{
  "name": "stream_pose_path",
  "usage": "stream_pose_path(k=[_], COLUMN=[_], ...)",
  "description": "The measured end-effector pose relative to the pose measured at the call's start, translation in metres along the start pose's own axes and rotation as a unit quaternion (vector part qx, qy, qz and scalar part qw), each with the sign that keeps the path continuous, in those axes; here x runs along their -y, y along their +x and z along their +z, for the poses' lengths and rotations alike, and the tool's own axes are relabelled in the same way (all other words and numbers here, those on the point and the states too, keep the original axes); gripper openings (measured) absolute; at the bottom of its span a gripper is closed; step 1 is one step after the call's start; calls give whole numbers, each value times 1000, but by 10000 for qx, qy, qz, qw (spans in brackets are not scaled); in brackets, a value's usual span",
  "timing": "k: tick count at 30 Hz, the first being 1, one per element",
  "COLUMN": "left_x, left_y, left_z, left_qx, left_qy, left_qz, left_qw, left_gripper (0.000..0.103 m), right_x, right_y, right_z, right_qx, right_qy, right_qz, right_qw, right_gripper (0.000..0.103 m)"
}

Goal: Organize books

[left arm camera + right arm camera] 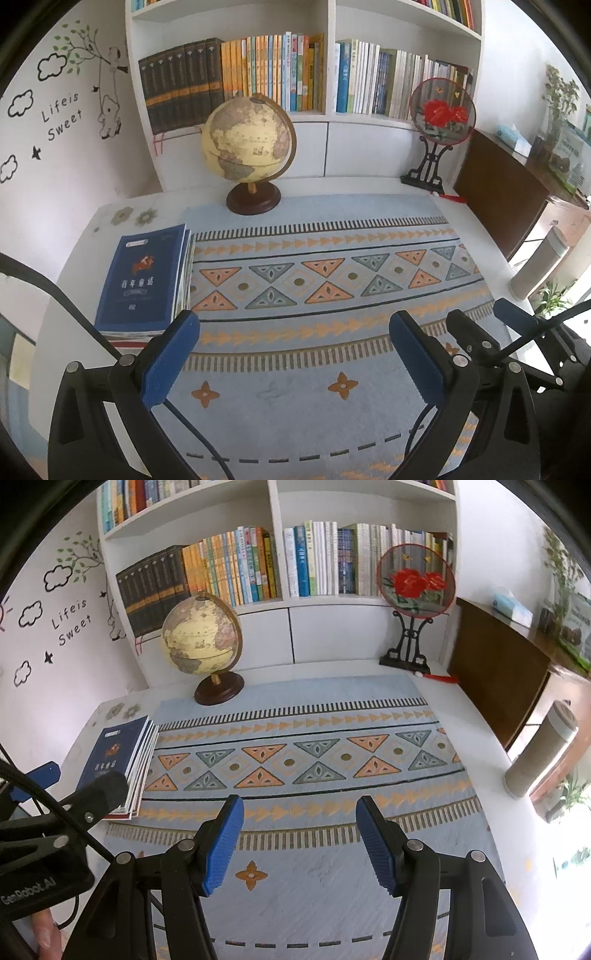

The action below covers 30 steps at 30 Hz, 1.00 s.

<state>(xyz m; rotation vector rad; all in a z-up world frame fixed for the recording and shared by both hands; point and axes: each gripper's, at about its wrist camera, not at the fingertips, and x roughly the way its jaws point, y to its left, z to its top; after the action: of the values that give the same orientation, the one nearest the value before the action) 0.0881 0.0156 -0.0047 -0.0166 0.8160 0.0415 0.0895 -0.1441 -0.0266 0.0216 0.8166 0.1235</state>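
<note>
- Left wrist view: your left claw (295, 332) hangs over the patterned mat (325, 280) with its blue pads (171, 360) wide apart and nothing between them. The stack of books (142, 280), topped by a dark blue cover, lies flat at the left edge of the mat on the white counter (74, 266), just beyond the left pad.
- Only this view shows your right claw (484, 314) from outside, at lower right, beside the left one; from here you cannot tell how its jaws stand.
- Right wrist view: your right claw (299, 805) is apart and empty above the mat (314, 760). The stack of books (122, 753) sits further off to the left, partly hidden by the left claw's (70, 779) black finger.
- Only this view shows a fingertip (46, 934) at the lower left edge.
- Both views: the globe (248, 140) stands at the back of the mat, the round fan on a stand (443, 110) at the far right, and the bookshelf (330, 66) behind holds upright rows of books.
</note>
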Motion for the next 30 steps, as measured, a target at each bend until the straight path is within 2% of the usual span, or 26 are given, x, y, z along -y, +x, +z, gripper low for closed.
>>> stream_pose_path(k=[10, 30], left_x=[6, 14], left_y=[18, 32], left_z=[-3, -4], left_qx=[-267, -390], left_qy=[-102, -50], left_qz=[102, 305], left_qw=[9995, 9988], left_gripper=[102, 102], right_x=[3, 13], right_y=[20, 35], right_z=[-1, -2], right_qx=[-178, -346], right_qy=[-126, -156], right_qz=[124, 173], right_qw=[9997, 9991], right_gripper=[61, 61])
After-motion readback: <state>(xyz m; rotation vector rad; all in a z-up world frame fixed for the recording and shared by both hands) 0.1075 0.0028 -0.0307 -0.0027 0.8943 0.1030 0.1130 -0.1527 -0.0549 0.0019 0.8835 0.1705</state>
